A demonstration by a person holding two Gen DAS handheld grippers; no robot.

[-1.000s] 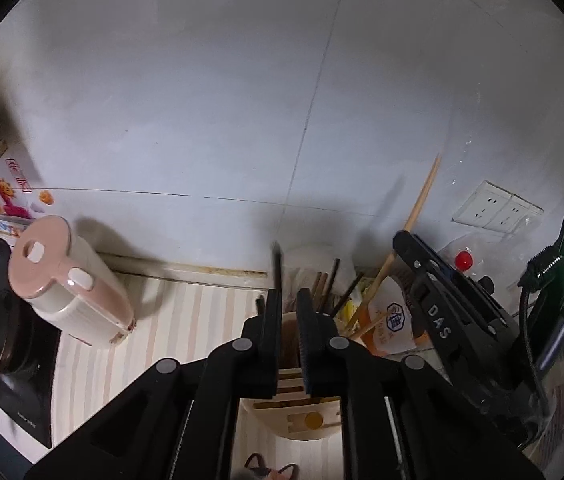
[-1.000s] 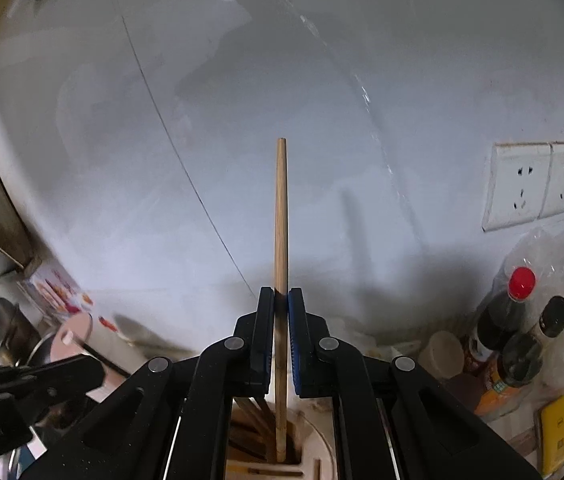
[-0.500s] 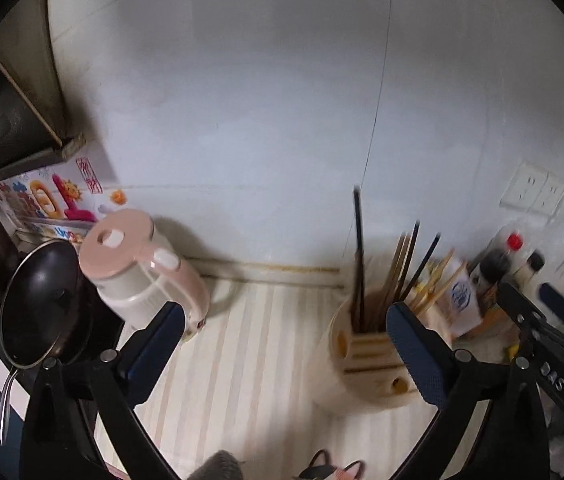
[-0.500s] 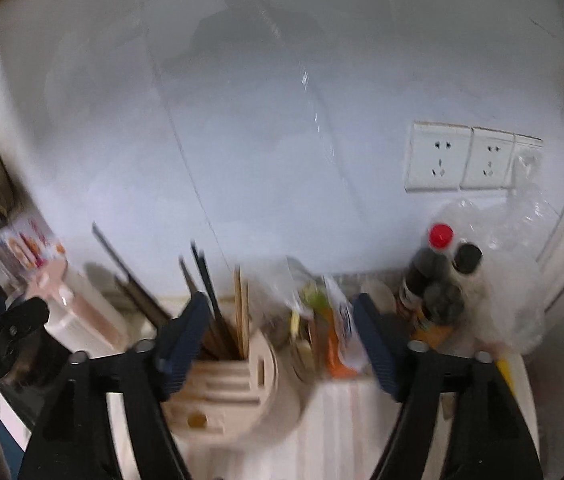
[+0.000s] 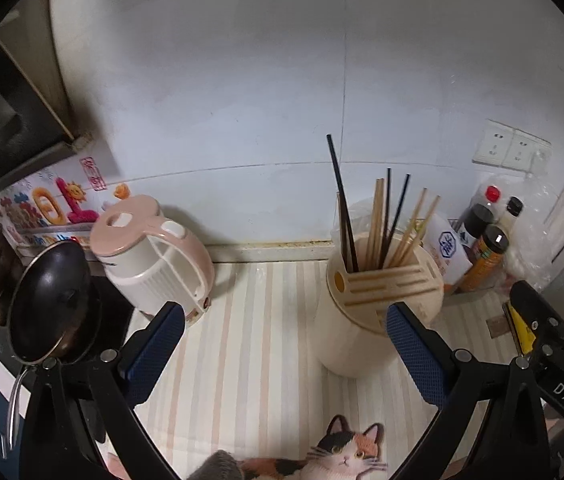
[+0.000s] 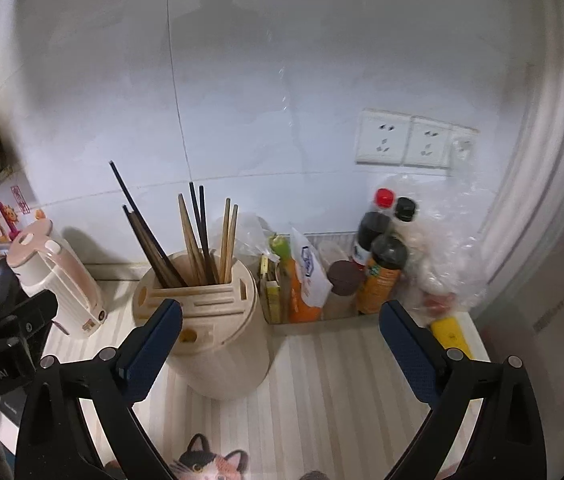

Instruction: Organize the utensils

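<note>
**Chopsticks Standing in Holder; Both Grippers Empty and Clear of It**

The chopsticks (image 5: 382, 224) stood bundled in the rear opening of the cream utensil holder (image 5: 378, 320), dark and pale sticks mixed, their long axes near upright and fanned slightly, the tallest black one leaning toward the kettle side. The holder sat on the striped counter (image 5: 258, 340) near the wall.

The left gripper (image 5: 286, 352) had its jaws spread wide with nothing between them; the holder lay ahead and toward its right finger. The right gripper (image 6: 282, 352) was opening, jaws already well apart and nothing between the pads; the holder lay ahead and toward its left finger. The holder thus stood between the two tools, neither touching it. Which was nearer could not be judged with confidence. Any further pick, in my judgement, would call for an approach from above along the stick axis.

Outward: a pink-and-cream kettle (image 5: 154, 256) to the left, a dark pan (image 5: 50, 300) beyond it, bottles (image 6: 382, 264) and packets to the right below the wall sockets (image 6: 414, 142).

Not determinable: the slots on the holder's front, whether occupied; the lower ends of the sticks, hidden inside; any loose utensils remaining, none in view. A cat-patterned item (image 5: 346, 456) was cut off at the bottom edge.
</note>
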